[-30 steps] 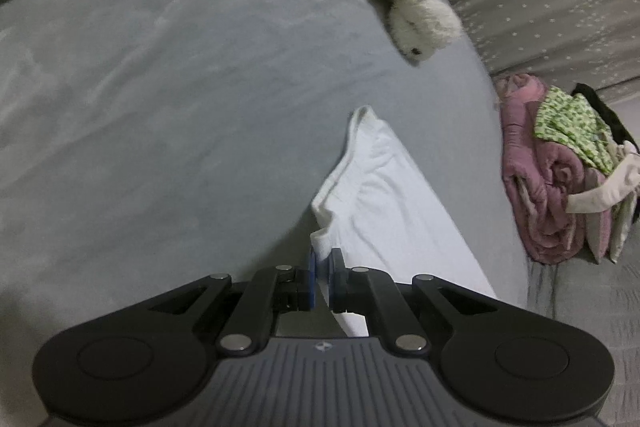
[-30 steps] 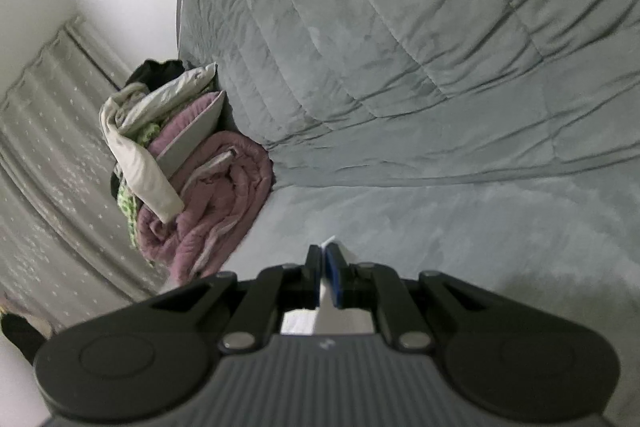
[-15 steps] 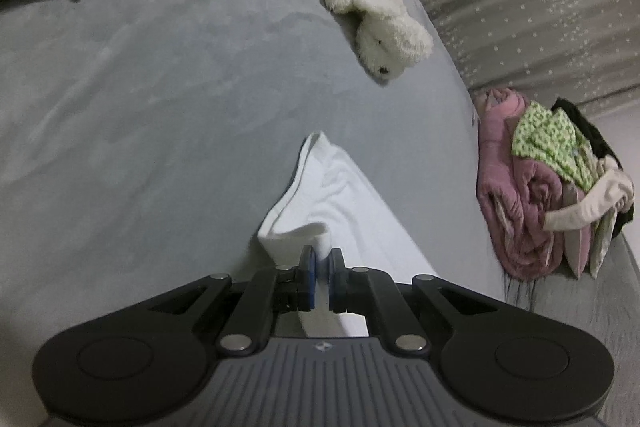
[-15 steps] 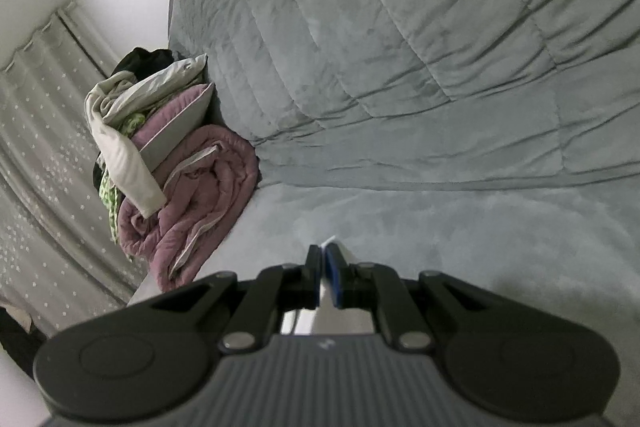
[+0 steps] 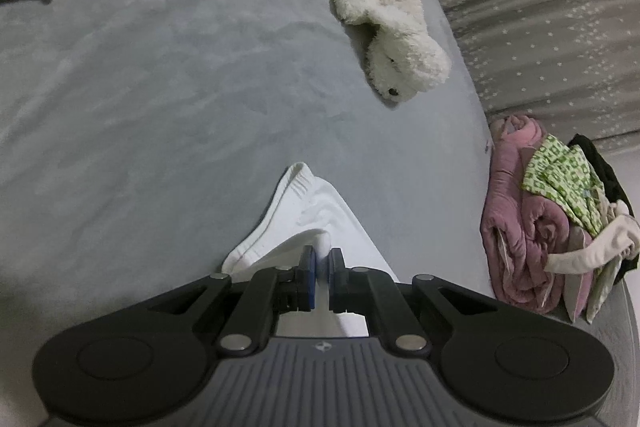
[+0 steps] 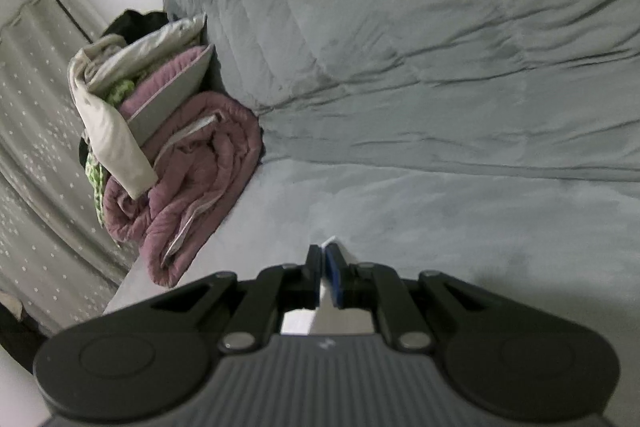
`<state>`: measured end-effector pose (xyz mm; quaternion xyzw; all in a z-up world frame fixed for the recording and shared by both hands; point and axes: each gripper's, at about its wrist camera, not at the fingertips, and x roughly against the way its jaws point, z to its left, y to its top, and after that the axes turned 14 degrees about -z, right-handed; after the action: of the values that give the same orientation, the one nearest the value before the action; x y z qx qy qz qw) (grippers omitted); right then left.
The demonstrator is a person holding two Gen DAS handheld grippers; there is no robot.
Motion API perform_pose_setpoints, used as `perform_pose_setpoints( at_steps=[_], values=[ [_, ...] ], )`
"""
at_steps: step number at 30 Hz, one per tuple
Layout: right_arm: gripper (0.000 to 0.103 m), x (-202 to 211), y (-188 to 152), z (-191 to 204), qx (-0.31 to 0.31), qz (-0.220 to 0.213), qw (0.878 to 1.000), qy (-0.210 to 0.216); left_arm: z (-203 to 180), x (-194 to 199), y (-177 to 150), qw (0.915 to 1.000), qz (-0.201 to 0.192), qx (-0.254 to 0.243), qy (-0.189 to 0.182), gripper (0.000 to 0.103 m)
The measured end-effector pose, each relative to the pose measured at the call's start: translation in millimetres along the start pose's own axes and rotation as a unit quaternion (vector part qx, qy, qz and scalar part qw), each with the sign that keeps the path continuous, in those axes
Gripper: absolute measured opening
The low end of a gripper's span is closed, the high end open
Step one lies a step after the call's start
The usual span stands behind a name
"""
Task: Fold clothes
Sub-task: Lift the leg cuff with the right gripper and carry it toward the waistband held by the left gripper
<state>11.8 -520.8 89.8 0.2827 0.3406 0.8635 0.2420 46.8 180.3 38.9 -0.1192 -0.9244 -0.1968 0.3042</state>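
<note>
On a grey bedspread (image 5: pixel 160 87), the left gripper (image 5: pixel 320 263) is clamped on a fold of a white garment (image 5: pixel 316 211), whose ribbed hem lies on the bed just ahead of the jaws. The right gripper (image 6: pixel 323 259) pinches a thin white edge of cloth (image 6: pixel 330 239) between its closed pads. A white plush toy (image 5: pixel 388 31) lies farther up the bed. A pile of clothes (image 6: pixel 172 155), topped by a mauve quilted piece, sits at the bed's edge beside a star-patterned curtain (image 5: pixel 540 7).
</note>
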Motion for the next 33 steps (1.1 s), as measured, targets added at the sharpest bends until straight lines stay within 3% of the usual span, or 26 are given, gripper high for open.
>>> perform_pose_setpoints(
  at_steps=[11, 33],
  values=[
    [0.005, -79, -39, 60, 0.052, 0.043, 0.998, -0.006, -8, -30, 11, 0.9991, -0.021, 0.014, 0.033, 0.004],
    [0.005, -137, -68, 81, 0.089, 0.075, 0.992, -0.055, -15, -92, 35, 0.998, -0.008, 0.006, 0.062, 0.004]
  ],
)
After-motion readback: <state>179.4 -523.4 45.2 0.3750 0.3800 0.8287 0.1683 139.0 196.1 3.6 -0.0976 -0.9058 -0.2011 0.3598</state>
